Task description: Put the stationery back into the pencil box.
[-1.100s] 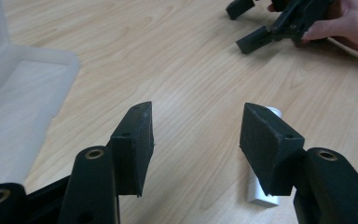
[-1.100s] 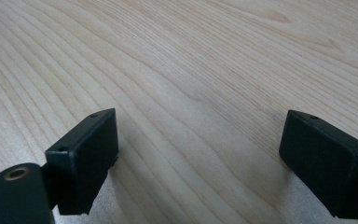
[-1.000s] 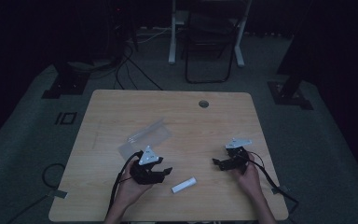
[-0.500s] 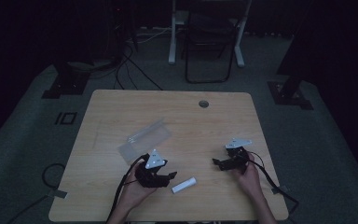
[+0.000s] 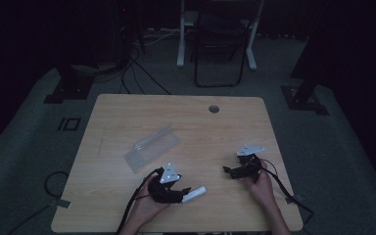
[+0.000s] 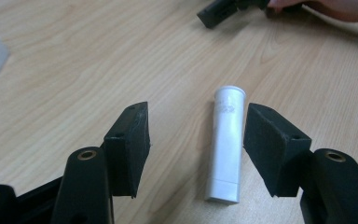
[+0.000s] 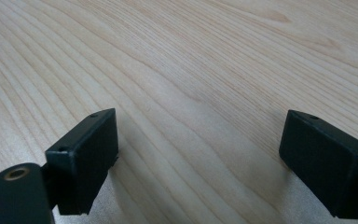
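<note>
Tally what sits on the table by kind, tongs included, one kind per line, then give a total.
White tubes: 1, the white tube lying between the open jaws of the left tongs.
Clear plastic cases: 1, the clear case farther back on the table.
Tongs: 2, the left tongs and the right tongs, both open.
Total: 4

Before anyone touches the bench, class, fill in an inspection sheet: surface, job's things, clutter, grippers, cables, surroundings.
Surface: wooden table, round hole near the far edge.
Job's things: white tube lying flat between the left gripper's jaws, untouched.
Clutter: clear plastic case left of centre.
Grippers: left gripper open around the tube; right gripper open over bare wood.
Cables: black cable trailing off the near edge.
Surroundings: dark floor, folding chair beyond the table.
</note>
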`<act>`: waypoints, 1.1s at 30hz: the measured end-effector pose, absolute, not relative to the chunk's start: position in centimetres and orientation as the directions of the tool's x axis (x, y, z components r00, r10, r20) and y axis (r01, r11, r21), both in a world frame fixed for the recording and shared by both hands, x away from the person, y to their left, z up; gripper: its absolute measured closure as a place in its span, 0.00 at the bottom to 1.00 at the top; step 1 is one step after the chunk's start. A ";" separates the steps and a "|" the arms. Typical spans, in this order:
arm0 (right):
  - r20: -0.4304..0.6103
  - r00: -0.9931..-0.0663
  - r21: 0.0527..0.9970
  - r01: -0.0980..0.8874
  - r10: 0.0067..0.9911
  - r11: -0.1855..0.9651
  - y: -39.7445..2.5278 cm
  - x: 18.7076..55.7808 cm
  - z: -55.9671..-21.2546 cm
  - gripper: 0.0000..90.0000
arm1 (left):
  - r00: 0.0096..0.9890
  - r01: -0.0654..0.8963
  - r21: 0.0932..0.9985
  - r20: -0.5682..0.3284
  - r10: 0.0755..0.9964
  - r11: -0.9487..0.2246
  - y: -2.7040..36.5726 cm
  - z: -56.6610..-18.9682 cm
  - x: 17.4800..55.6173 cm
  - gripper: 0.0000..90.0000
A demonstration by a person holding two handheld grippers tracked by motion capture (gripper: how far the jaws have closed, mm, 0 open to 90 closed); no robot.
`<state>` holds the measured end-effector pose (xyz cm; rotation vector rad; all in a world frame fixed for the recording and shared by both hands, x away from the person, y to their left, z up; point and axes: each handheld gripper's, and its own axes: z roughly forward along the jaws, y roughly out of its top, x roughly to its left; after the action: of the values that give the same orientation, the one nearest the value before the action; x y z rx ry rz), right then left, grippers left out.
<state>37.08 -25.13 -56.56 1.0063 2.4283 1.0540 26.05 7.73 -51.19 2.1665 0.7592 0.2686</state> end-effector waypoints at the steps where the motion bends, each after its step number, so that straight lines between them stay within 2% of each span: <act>1: -0.003 -0.706 0.731 0.482 0.708 0.483 -25.1 37.1 -56.6 0.13 | 0.798 0.429 0.752 -0.056 0.600 -0.501 7.6 -51.3 26.0 0.46; 20: -0.003 -0.706 0.731 0.482 0.708 0.483 -25.1 37.1 -56.6 0.13 | 0.818 0.418 0.710 -0.023 0.575 -0.567 5.6 -53.5 25.0 0.48; 33: -0.003 -0.706 0.731 0.482 0.708 0.483 -25.1 37.1 -56.6 0.13 | 0.819 0.418 0.679 0.005 0.574 -0.603 4.6 -54.6 24.9 0.61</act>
<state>37.08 -25.14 -56.56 1.0065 2.4287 1.0532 24.93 4.64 -54.60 2.3043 0.7246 0.2906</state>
